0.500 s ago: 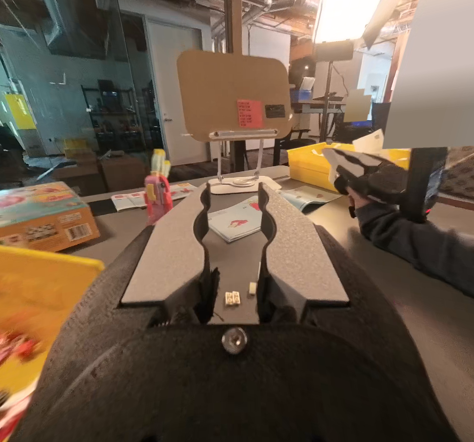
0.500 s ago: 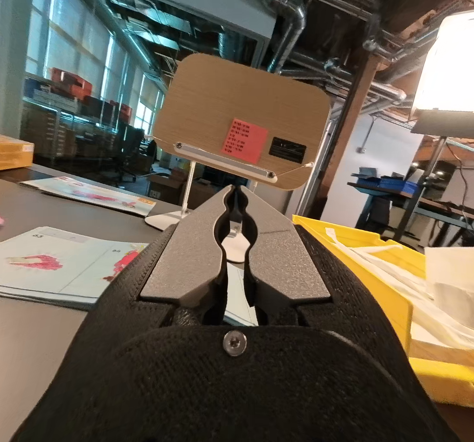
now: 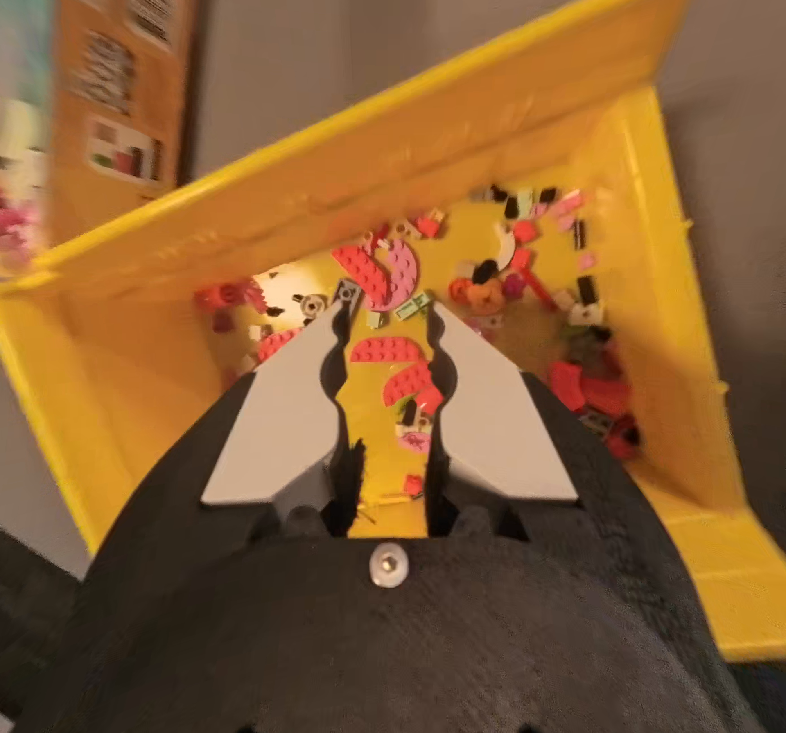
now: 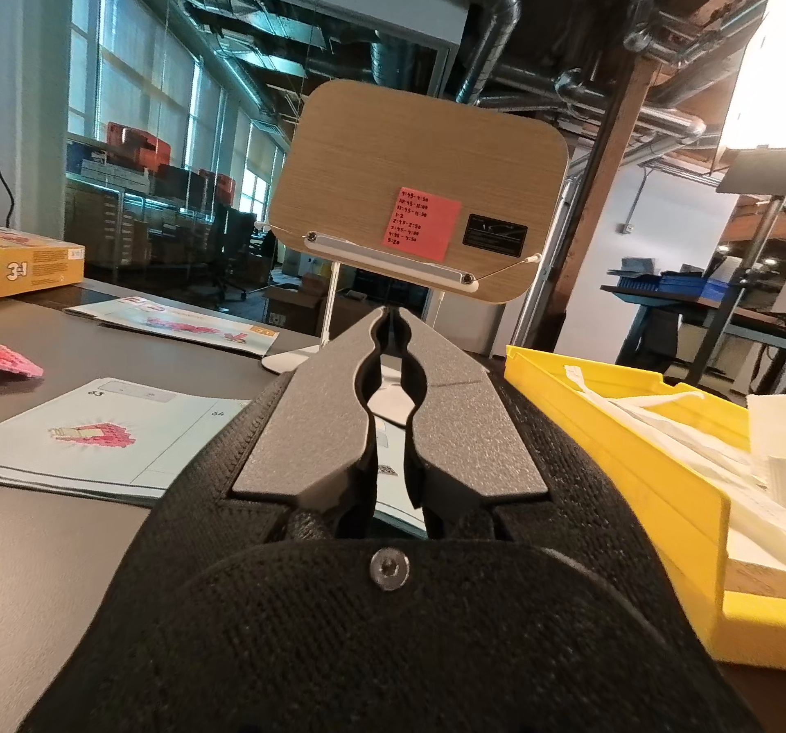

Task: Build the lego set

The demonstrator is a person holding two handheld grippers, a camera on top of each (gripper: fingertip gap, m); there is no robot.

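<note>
Room: workshop space with exposed ducts overhead, tall windows on the left of the right wrist view, shelving behind glass, a bright lamp at the upper right.
Surface: dark grey table (image 4: 85,355) carrying booklets, boxes and bins.
Left gripper: left gripper (image 3: 387,308) points down into a yellow bin (image 3: 297,185), its grey fingers (image 3: 297,372) parted with bare bin floor between them; nothing is clamped.
Bin contents: loose toy bricks, mostly coral, pink, black and white, scattered across the floor and piled toward the right wall.
Nearest pieces: a coral half-round plate (image 3: 385,349) lies between the fingers just short of the tips; a pink curved plate (image 3: 397,283) and a small green tile (image 3: 412,306) lie just beyond the tips; a grey tile (image 3: 346,293) sits at the left fingertip.
Beside the bin: an orange printed box (image 3: 123,74) stands at the upper left, blurred.
Right gripper: right gripper (image 4: 389,312) is held level above the table, fingers pressed together at the tips, nothing between them.
Ahead of it: a wooden book stand (image 4: 419,185) on a white foot, bearing a red sticky note (image 4: 421,223) and a black label.
Left of it: an open instruction booklet (image 4: 106,436), a second booklet (image 4: 178,325) farther back, a pink brick build (image 4: 17,366) at the edge.
Right of it: a second yellow bin (image 4: 616,427) holding white plastic bags.
</note>
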